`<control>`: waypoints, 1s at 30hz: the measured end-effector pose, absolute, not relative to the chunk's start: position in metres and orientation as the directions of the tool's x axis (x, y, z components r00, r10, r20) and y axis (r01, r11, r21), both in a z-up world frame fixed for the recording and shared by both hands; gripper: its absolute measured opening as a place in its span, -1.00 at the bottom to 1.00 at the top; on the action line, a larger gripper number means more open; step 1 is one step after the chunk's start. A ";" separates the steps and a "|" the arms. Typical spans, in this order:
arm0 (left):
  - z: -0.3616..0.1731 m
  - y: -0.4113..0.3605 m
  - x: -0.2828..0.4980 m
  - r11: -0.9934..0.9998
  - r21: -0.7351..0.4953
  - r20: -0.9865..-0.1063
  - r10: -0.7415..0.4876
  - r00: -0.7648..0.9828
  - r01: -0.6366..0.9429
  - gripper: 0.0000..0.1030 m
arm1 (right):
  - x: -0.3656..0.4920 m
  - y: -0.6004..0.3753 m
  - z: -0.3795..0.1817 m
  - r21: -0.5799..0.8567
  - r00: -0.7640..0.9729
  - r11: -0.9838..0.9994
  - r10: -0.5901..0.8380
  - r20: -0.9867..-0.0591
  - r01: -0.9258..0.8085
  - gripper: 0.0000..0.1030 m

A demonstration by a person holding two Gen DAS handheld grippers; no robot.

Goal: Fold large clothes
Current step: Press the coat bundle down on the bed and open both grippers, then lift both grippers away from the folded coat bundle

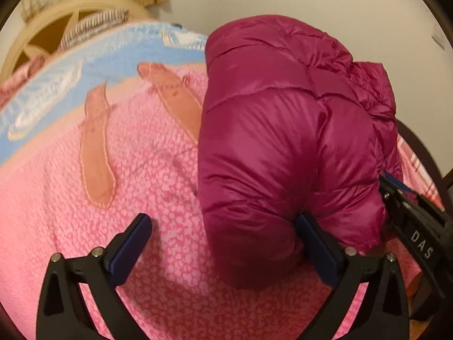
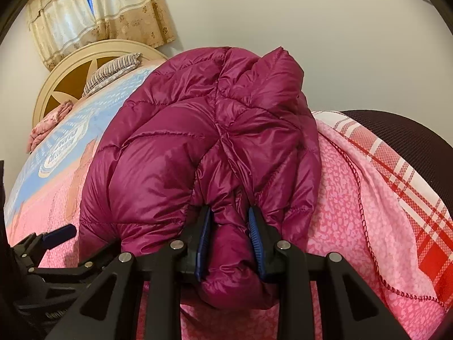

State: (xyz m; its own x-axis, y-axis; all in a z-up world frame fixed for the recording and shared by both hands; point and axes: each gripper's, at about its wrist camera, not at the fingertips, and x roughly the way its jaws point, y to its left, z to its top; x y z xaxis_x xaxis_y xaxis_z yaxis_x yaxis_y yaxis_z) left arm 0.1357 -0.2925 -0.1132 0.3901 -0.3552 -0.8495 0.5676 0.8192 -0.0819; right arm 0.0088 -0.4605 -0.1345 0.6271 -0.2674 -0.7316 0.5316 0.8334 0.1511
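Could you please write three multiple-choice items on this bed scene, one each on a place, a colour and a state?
1. Where does the puffer jacket lie?
A. on the pink blanket
B. on the floor
C. over the headboard

2. What colour is the jacket?
A. navy
B. magenta
C. grey

3. How does the right claw stand?
A. wide open over the blanket
B. shut on nothing
C. shut on a fold of the jacket

Answers:
1 A, the jacket rests bunched on the blanket.
2 B, its shiny quilted cloth is magenta in both views.
3 C, both blue pads press a roll of jacket, while the left claw stands open.
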 end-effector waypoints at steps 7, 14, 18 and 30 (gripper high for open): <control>-0.110 -0.278 0.128 0.818 -0.108 -0.853 -0.368 0.369 0.565 1.00 | -0.024 -0.441 -0.121 0.131 0.636 0.834 -0.297 -0.713 0.536 -0.22; -0.122 -0.245 0.094 0.811 -0.063 -0.842 -0.356 0.405 0.581 1.00 | -0.061 -0.435 -0.123 0.164 0.625 0.803 -0.299 -0.721 0.573 0.19; -0.127 -0.221 0.086 0.816 -0.059 -0.838 -0.353 0.415 0.575 1.00 | -0.077 -0.435 -0.133 0.205 0.594 0.774 -0.258 -0.762 0.599 0.31; -0.124 -0.196 0.051 0.816 0.009 -0.851 -0.297 0.433 0.578 1.00 | -0.115 -0.401 -0.136 0.138 0.512 0.786 -0.249 -0.822 0.603 0.31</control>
State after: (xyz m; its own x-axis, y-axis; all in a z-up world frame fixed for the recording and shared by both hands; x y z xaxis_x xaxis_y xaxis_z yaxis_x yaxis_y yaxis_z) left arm 0.0509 -0.1962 -0.1239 0.4327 -0.2971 -0.8512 0.5785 0.8156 0.0094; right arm -0.1146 -0.4012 -0.1358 0.5122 -0.2493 -0.8219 0.6032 0.7856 0.1376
